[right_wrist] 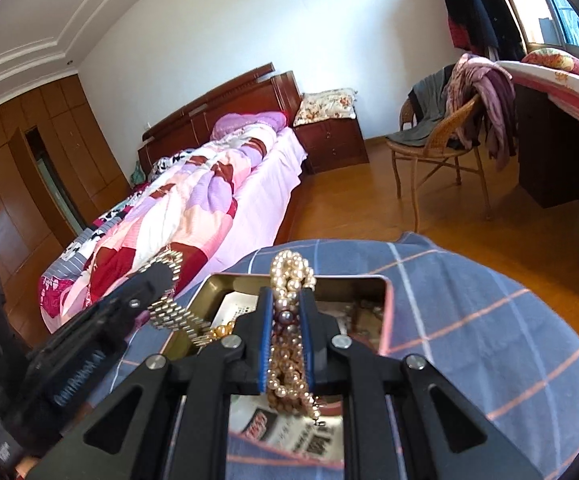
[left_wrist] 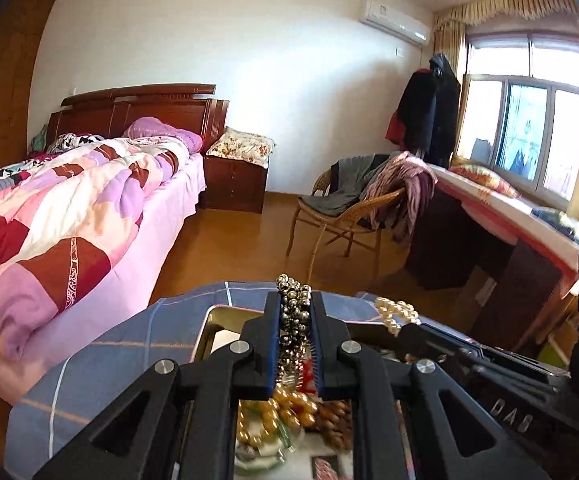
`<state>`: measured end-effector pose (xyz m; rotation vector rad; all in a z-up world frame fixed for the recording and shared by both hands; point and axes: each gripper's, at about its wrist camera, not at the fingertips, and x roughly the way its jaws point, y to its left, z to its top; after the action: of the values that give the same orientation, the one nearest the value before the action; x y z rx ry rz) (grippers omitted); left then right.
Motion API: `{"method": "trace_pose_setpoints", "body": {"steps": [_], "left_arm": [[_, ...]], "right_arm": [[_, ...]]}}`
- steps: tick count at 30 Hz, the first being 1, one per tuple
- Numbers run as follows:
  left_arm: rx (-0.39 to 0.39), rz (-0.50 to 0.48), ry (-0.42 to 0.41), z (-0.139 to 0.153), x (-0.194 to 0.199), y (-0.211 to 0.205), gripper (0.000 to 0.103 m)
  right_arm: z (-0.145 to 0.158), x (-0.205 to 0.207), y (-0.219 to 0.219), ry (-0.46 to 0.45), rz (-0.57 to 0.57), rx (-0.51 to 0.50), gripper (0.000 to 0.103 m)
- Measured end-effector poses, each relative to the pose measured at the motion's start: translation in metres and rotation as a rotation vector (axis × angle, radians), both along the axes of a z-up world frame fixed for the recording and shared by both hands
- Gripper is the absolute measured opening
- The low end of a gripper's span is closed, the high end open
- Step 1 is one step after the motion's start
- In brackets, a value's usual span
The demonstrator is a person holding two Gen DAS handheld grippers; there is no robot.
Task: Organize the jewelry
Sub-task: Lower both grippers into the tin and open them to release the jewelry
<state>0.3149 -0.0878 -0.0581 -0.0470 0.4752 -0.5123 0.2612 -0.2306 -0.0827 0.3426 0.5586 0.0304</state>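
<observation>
My left gripper [left_wrist: 295, 300] is shut on a strand of dark silver beads [left_wrist: 294, 316], held above a metal tin [left_wrist: 209, 332]; it also shows in the right wrist view [right_wrist: 161, 276], where the strand looks like a gold-silver linked band [right_wrist: 169, 308]. My right gripper [right_wrist: 287, 300] is shut on a bunch of pale pearl strands [right_wrist: 289, 276], held over the same tin [right_wrist: 385, 316]; its pearls show in the left wrist view [left_wrist: 395, 312]. Gold beads [left_wrist: 289, 404] and brown beads [left_wrist: 335, 412] lie in the tin below.
The tin sits on a blue checked cloth [right_wrist: 469, 340] over a round surface. A bed with a patchwork quilt [left_wrist: 69, 200] stands to the left. A wicker chair with clothes [left_wrist: 353, 200] and a desk [left_wrist: 509, 220] by the window are beyond.
</observation>
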Motion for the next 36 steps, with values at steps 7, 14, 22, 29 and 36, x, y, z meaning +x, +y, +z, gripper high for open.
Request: {"method": "trace_pose_setpoints", "body": {"steps": [7,14,22,29,36], "left_arm": [[0.043,0.026,0.09,-0.026,0.016,-0.003,0.013],[0.112,0.028,0.118,-0.039,0.015,-0.016,0.013],[0.161,0.034,0.114,-0.039,0.018,-0.022,0.013],[0.173,0.046,0.117,-0.04,0.019,-0.023,0.013],[0.207,0.06,0.121,-0.042,0.017,-0.028,0.067]], "right_arm": [[-0.019,0.017,0.005,0.057,0.009,-0.055,0.01],[-0.021,0.015,-0.002,0.056,-0.016,-0.061,0.01],[-0.023,0.02,-0.003,0.067,-0.029,-0.058,0.011],[-0.021,0.017,-0.009,0.045,-0.052,-0.041,0.013],[-0.019,0.014,-0.02,0.027,-0.113,-0.016,0.064]]}}
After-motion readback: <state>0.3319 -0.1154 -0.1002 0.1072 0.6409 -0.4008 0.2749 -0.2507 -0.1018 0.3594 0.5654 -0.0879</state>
